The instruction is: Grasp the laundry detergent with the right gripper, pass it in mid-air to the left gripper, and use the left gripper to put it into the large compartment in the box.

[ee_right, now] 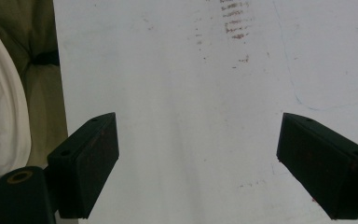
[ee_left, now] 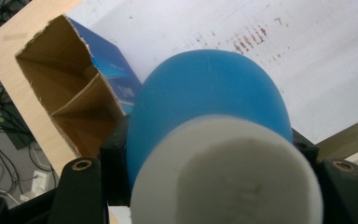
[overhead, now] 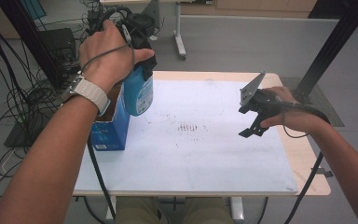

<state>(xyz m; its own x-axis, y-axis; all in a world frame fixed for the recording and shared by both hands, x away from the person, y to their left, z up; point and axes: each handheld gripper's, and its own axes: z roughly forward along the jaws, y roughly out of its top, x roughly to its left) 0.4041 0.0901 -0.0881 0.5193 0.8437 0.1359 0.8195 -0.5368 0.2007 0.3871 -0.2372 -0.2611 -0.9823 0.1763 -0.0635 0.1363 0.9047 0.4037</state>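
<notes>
Jaws of the left gripper (overhead: 137,70) are clamped on a blue bottle (overhead: 138,93), held upright above the open box (overhead: 109,130), base down. Right gripper (ee_right: 198,158) jaws are spread wide, empty, above the mat (overhead: 205,140).

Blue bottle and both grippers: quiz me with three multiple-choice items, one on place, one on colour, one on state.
1. Where is the bottle?
A. Lying on the white mat
B. Held above the open box
C. Between the right gripper's jaws

2. What colour is the bottle's cap?
A. White
B. Red
C. Black

3. How does the right gripper stand?
A. Shut on the bottle
B. Shut on nothing
C. Open

Answers:
1 B: the left gripper holds it over the box at the mat's left edge.
2 A: the left gripper view shows a white cap on the blue body.
3 C: its jaws stand wide apart over bare mat.
</notes>
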